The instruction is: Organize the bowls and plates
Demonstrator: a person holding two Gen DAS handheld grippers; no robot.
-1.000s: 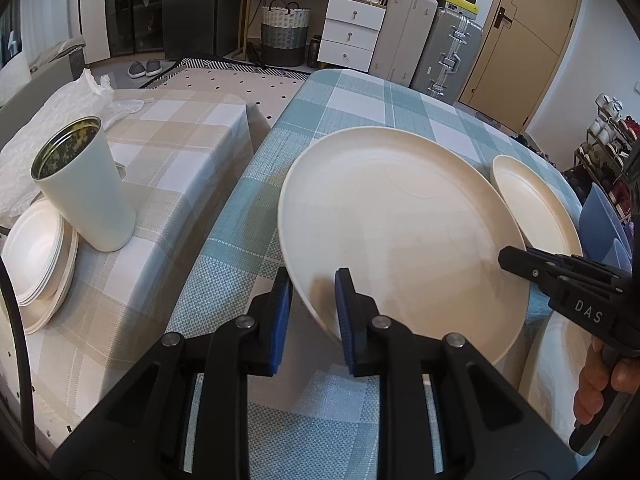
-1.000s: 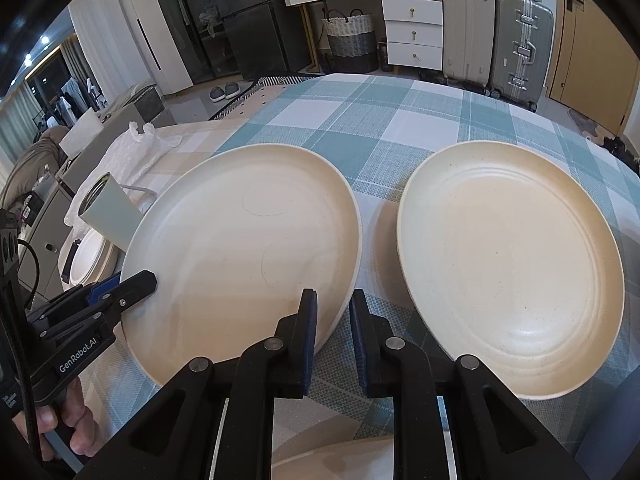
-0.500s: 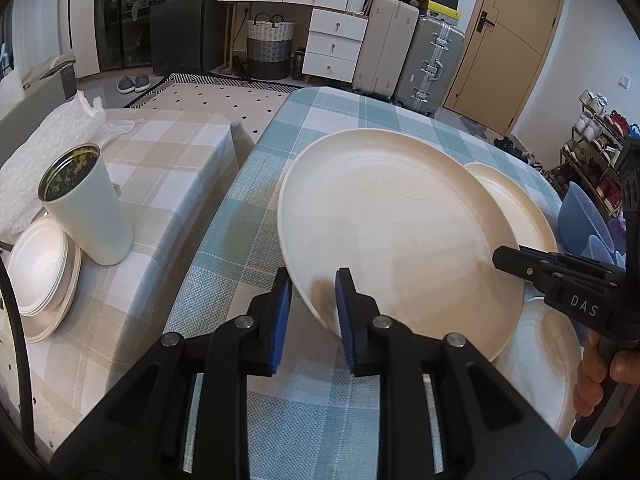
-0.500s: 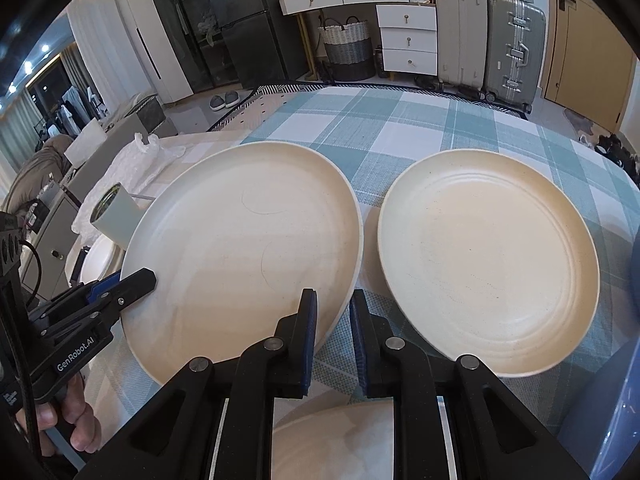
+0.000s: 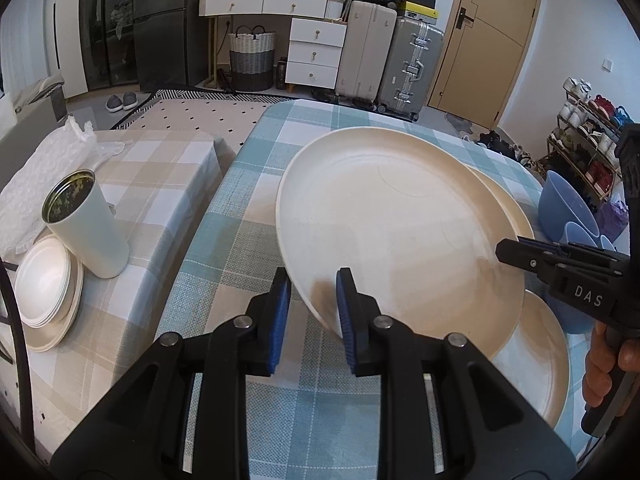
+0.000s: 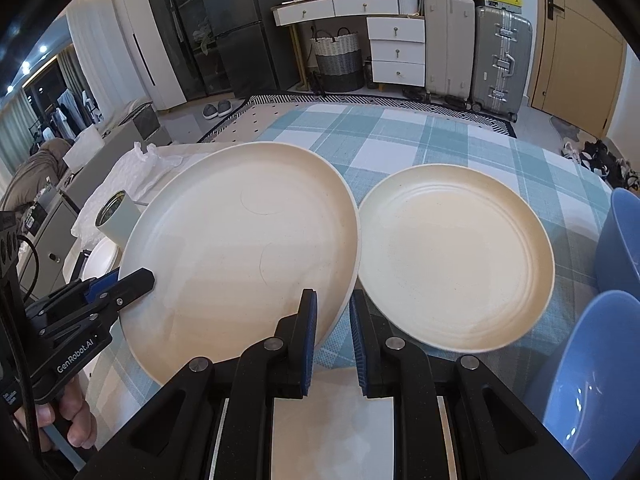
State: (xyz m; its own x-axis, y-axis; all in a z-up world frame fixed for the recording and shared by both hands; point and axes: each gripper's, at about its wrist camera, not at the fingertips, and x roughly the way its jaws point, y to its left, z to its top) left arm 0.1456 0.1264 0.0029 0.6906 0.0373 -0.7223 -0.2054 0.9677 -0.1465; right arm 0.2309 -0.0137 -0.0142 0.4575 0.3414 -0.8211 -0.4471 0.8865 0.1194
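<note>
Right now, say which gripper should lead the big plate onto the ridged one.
Right, likely: right gripper clamps the large plate at the rim beside the ridged plate; left gripper holds the far rim.

Cream plates (image 6: 240, 248), blue bowls (image 6: 592, 368), teal-and-white plaid tablecloth (image 6: 400, 136), beige checked cloth (image 5: 160, 168).

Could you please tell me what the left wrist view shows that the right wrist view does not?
Only the left wrist view shows the shoe rack and the full stack of white dishes. Only the right wrist view shows the whole second plate flat on the table. Both show the large lifted plate, gripped at opposite rims by the left gripper and right gripper.
</note>
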